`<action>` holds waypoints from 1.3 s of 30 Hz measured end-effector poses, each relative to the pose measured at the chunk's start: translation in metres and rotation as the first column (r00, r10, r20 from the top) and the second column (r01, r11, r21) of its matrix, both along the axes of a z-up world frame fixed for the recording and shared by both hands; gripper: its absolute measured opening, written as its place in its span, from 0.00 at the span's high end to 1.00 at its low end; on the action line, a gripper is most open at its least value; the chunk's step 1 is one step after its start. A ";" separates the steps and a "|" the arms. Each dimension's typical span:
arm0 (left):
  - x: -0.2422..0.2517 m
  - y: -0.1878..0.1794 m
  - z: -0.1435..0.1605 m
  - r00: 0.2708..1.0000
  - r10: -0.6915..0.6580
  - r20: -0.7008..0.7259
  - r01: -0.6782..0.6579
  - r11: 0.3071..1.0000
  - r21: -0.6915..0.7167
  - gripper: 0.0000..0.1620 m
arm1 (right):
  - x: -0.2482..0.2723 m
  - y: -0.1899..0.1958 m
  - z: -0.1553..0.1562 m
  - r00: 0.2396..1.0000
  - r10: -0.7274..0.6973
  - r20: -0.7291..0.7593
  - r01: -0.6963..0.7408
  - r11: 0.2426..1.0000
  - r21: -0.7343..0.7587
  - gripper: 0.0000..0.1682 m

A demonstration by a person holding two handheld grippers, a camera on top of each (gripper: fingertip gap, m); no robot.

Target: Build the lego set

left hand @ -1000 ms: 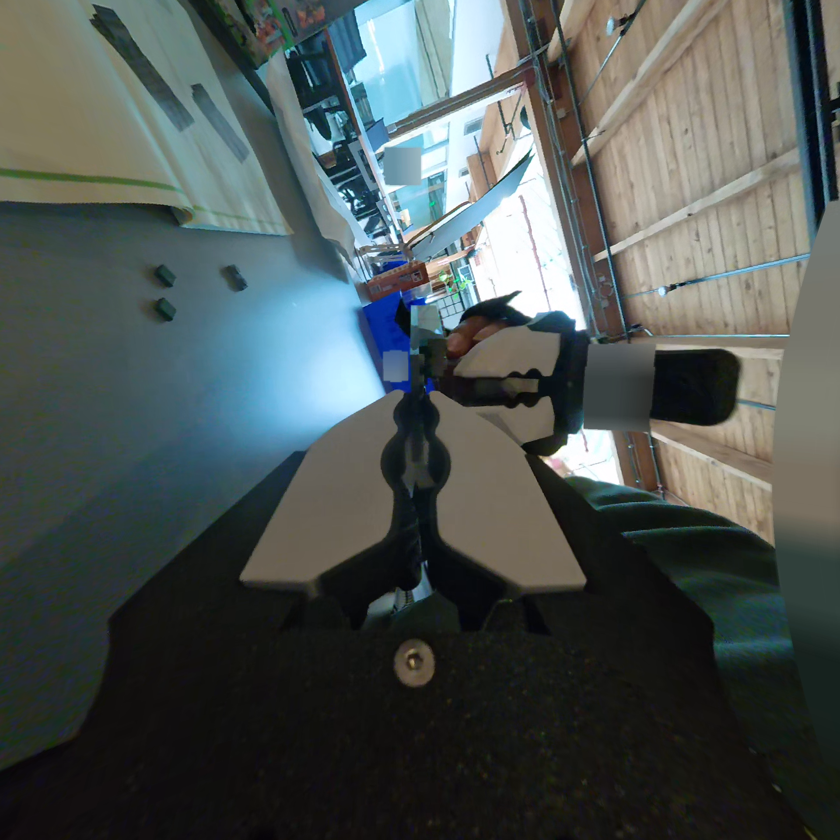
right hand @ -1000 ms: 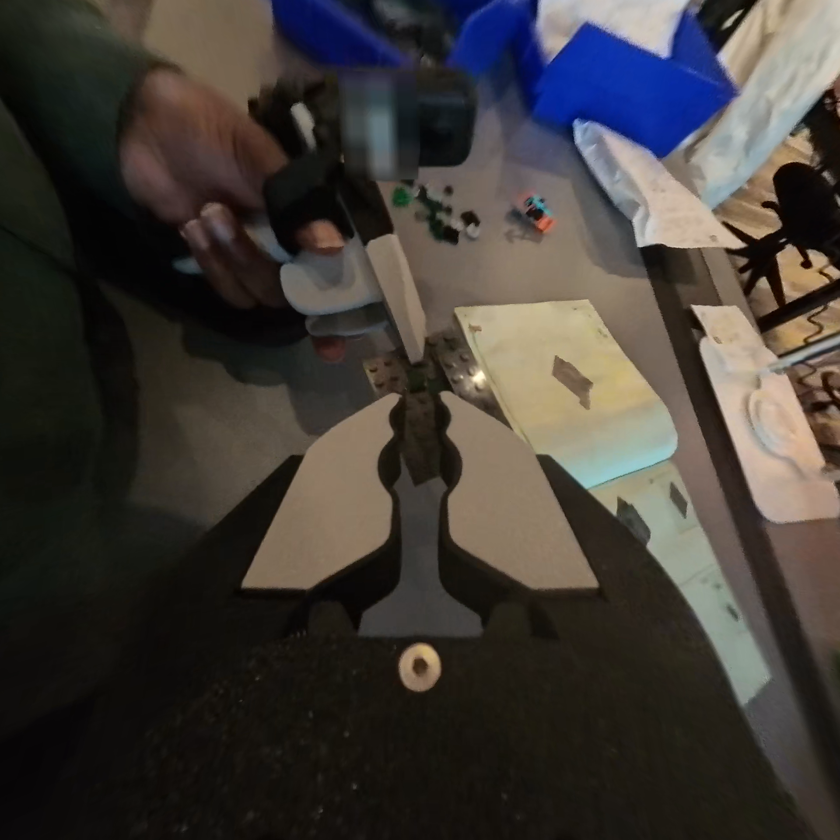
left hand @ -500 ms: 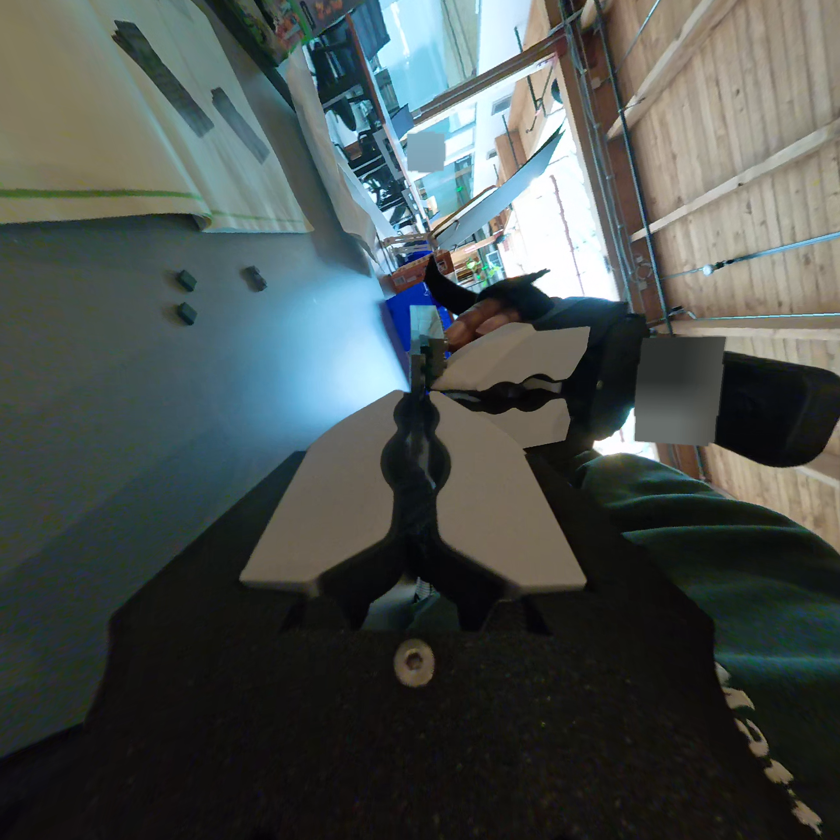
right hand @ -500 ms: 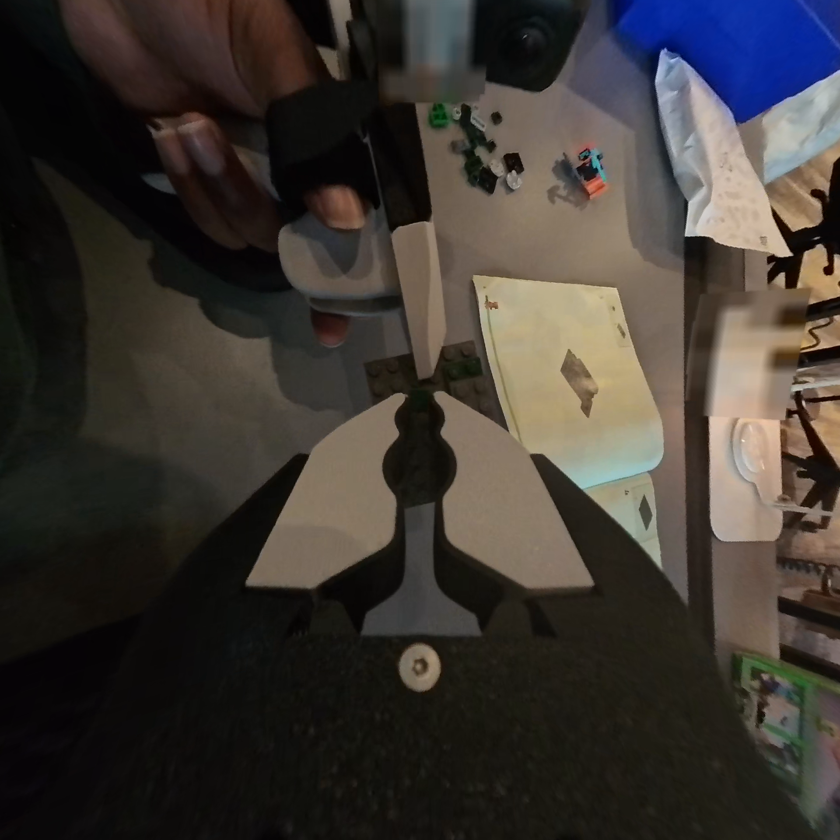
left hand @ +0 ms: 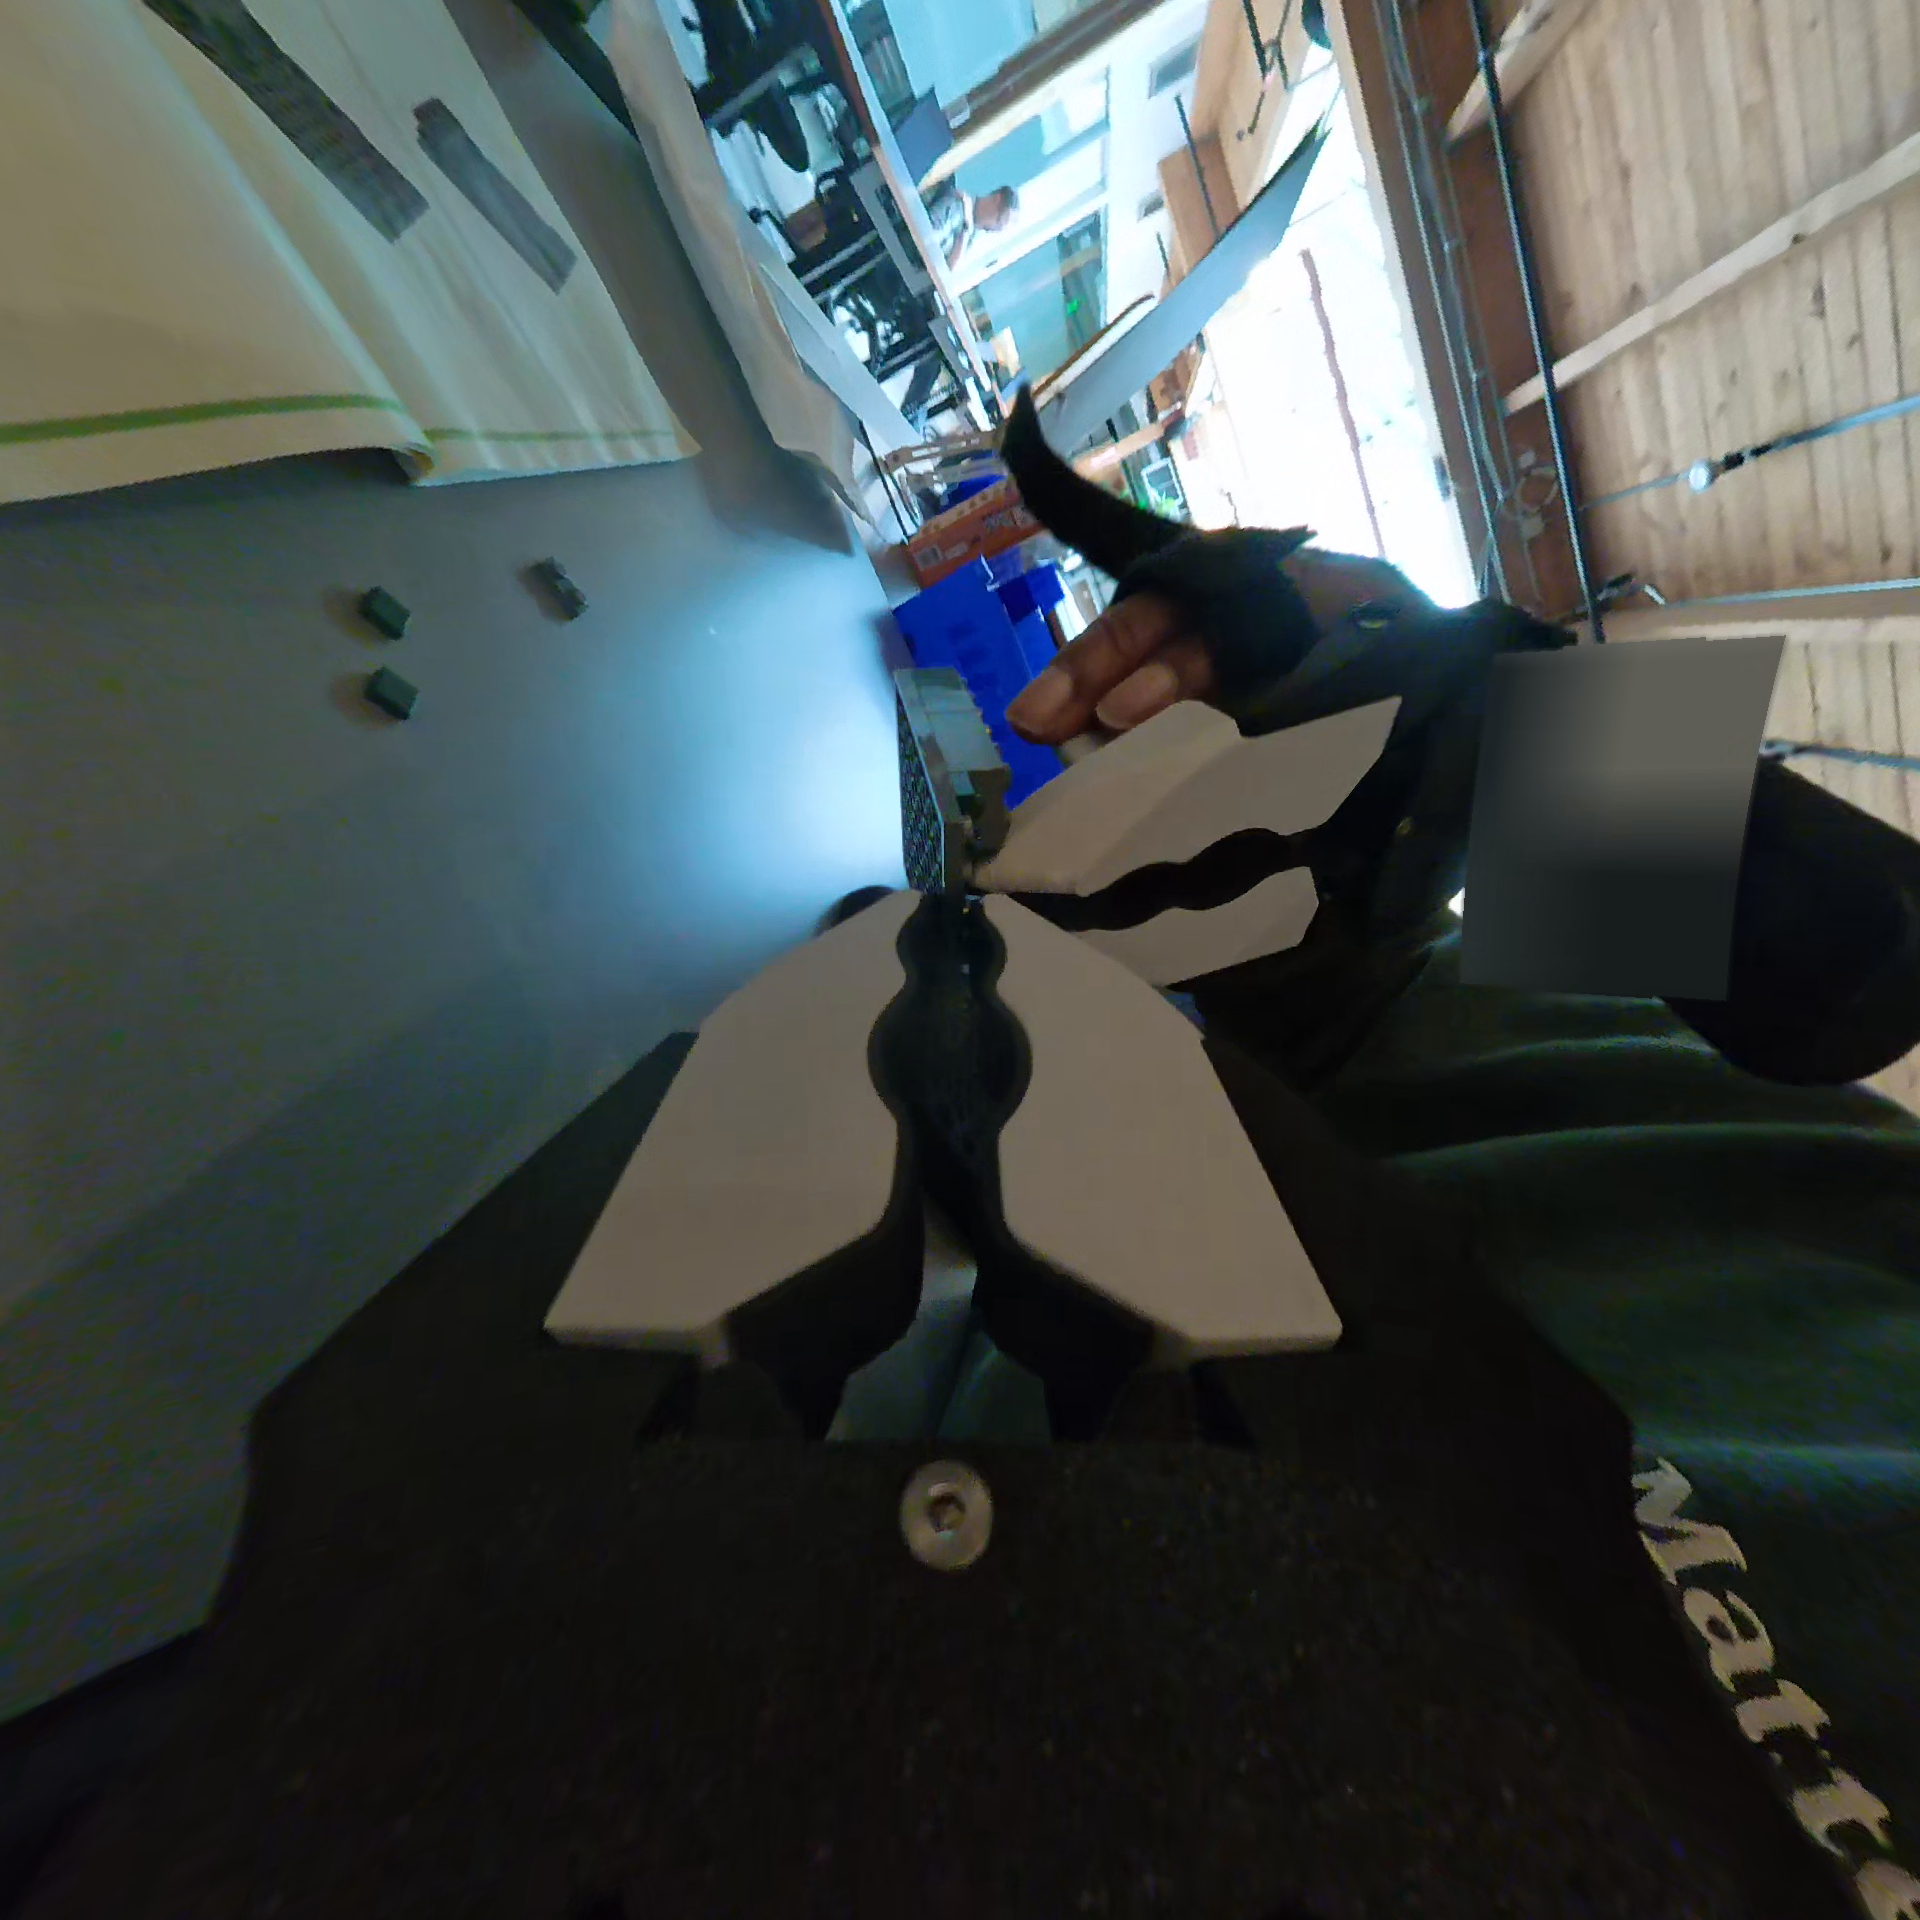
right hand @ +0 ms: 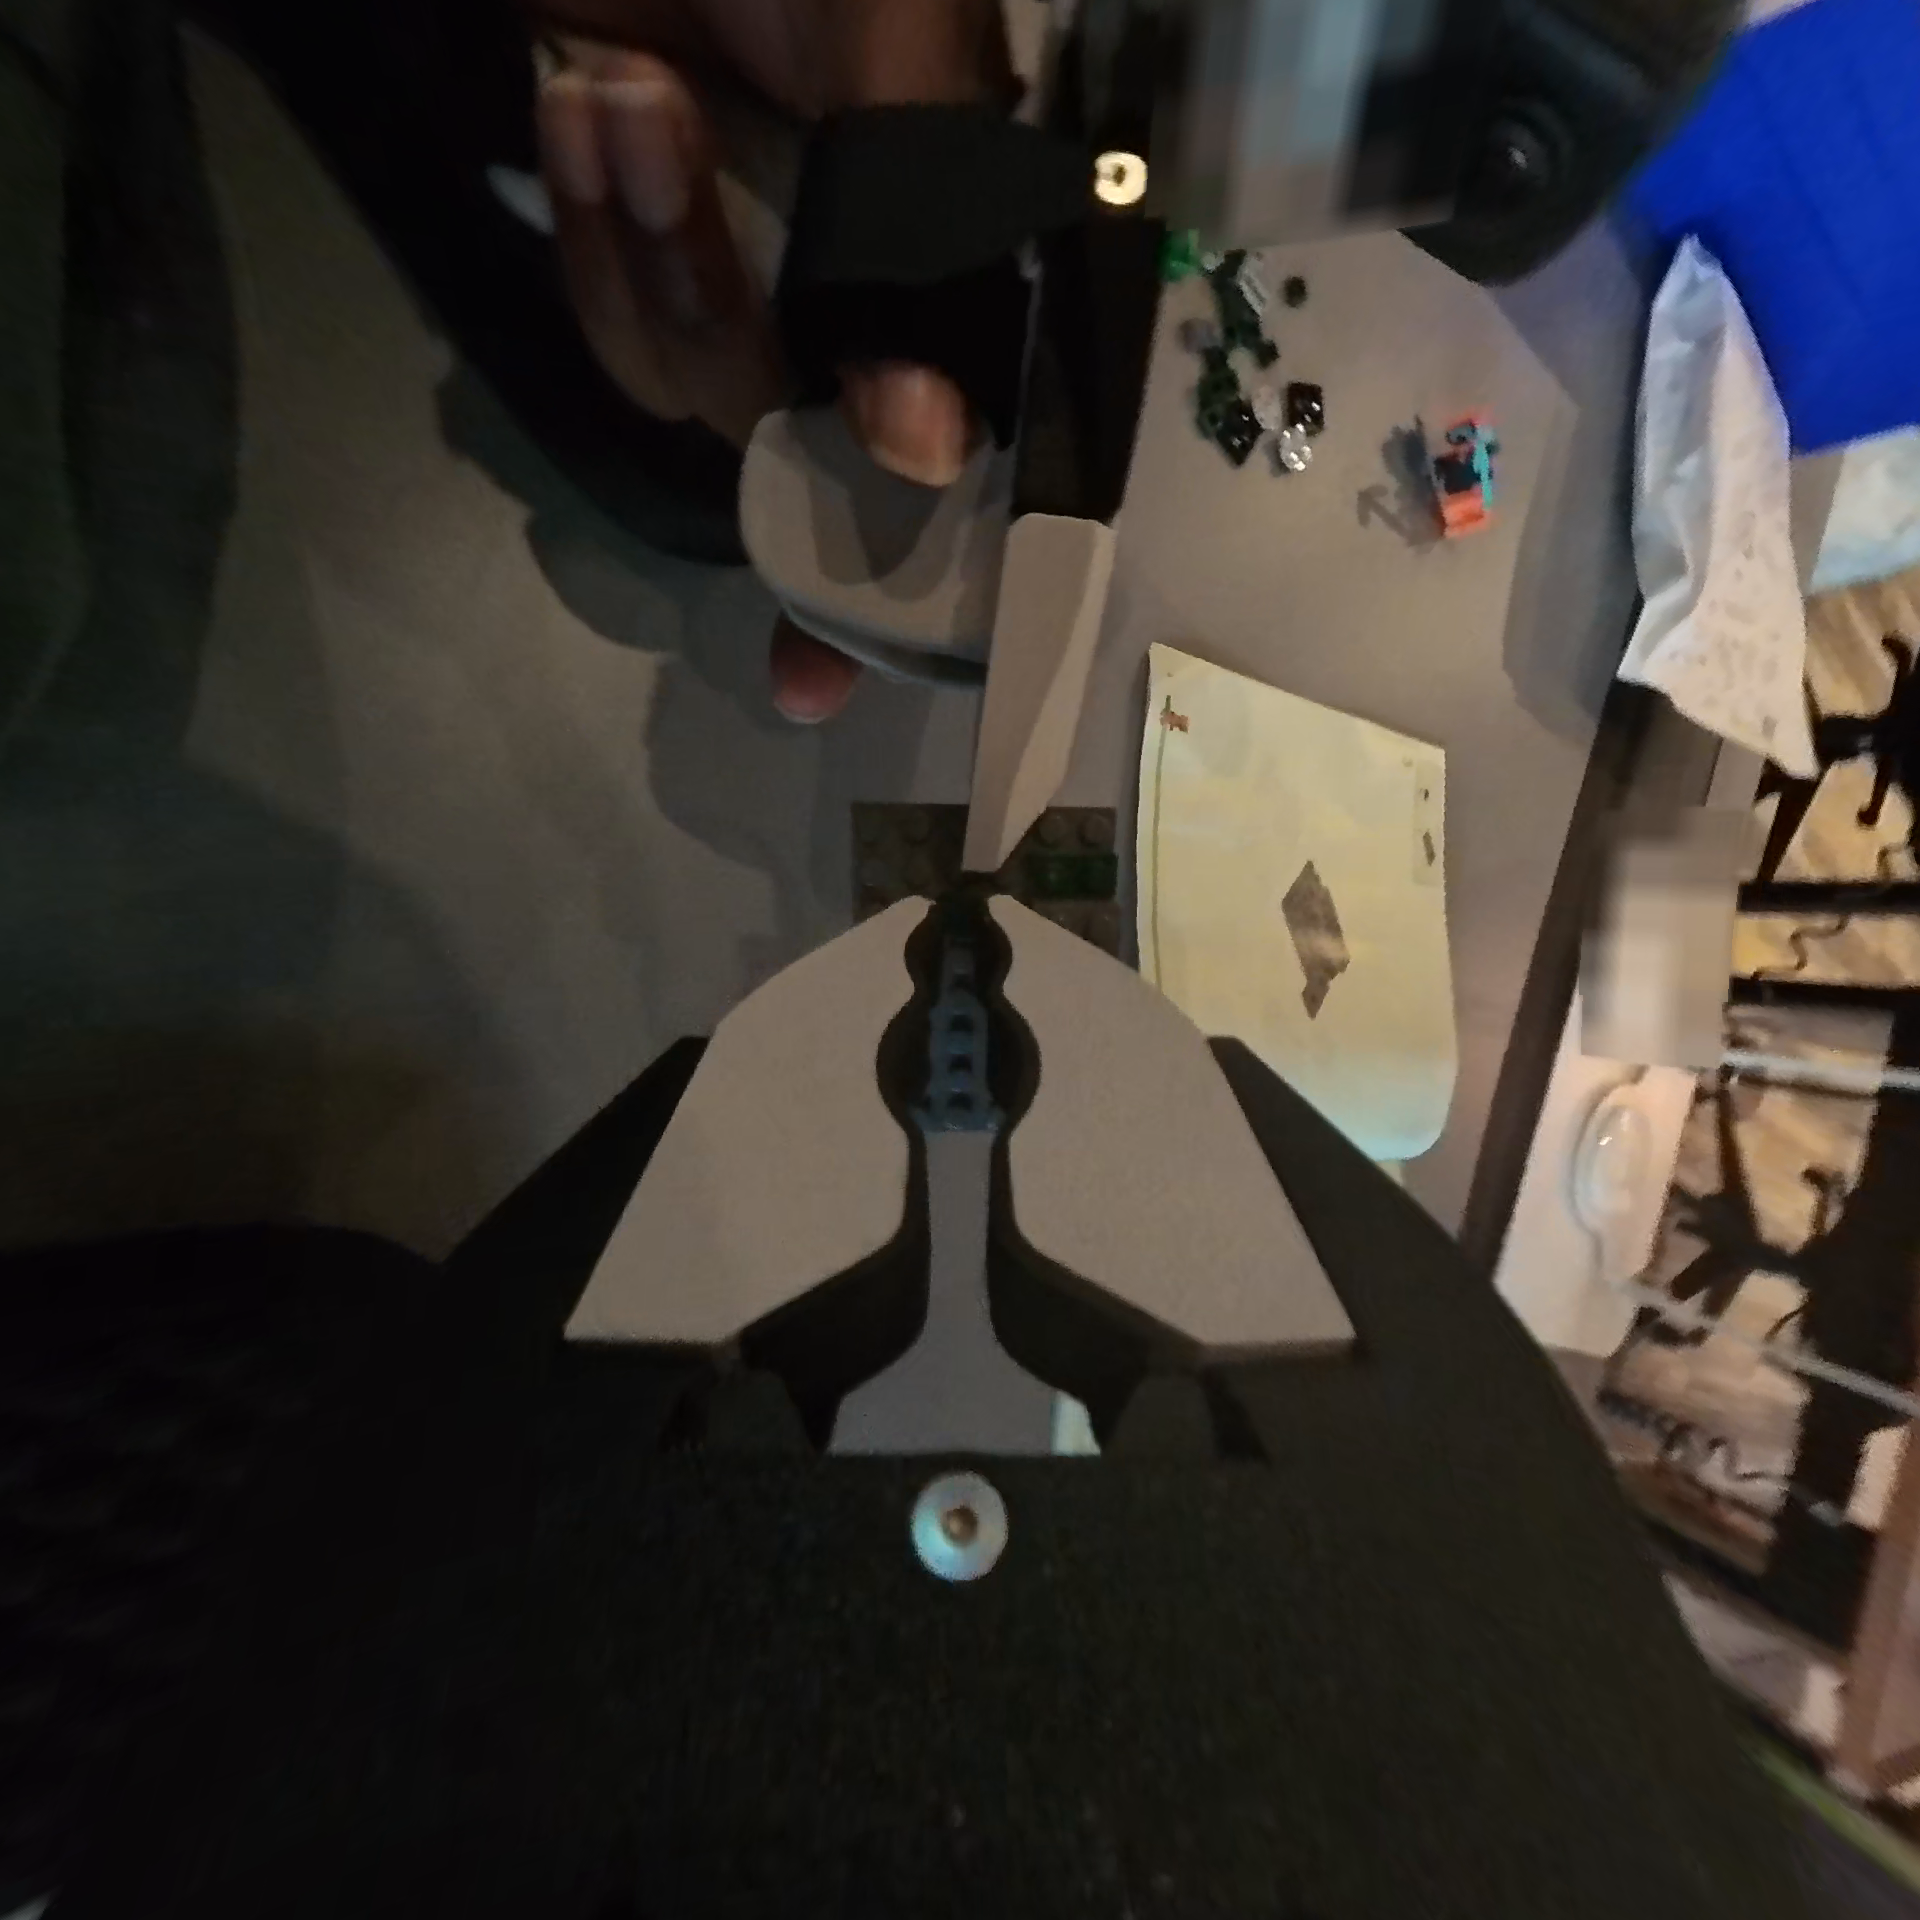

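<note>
The left gripper [left hand: 951,914] is pressed together on the edge of a dark studded Lego plate [left hand: 925,805], held up off the grey desk [left hand: 436,914]. The right gripper [right hand: 961,904] meets it at the same spot, its tips closed on a small dark piece; in the left wrist view it comes in from the right, fingertips [left hand: 1049,862] touching the plate's stacked bricks. In the right wrist view the plate [right hand: 1070,862] spreads either side of the left gripper's tip. An open instruction booklet [right hand: 1288,894] lies just right of it; loose pieces [right hand: 1247,395] and a small orange model [right hand: 1465,478] sit farther off. Three dark bricks [left hand: 390,655] rest near the booklet.
</note>
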State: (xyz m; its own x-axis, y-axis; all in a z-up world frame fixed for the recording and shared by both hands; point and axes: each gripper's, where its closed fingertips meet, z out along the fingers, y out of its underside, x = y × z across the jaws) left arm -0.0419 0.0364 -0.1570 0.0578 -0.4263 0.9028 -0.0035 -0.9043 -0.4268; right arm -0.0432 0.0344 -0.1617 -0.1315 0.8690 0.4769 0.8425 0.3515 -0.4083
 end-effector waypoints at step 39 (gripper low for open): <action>-0.002 0.007 -0.001 0.996 -0.035 0.079 0.041 0.997 -0.070 0.97 | 0.036 0.005 0.022 0.913 -0.245 -0.327 0.217 0.969 -0.118 0.72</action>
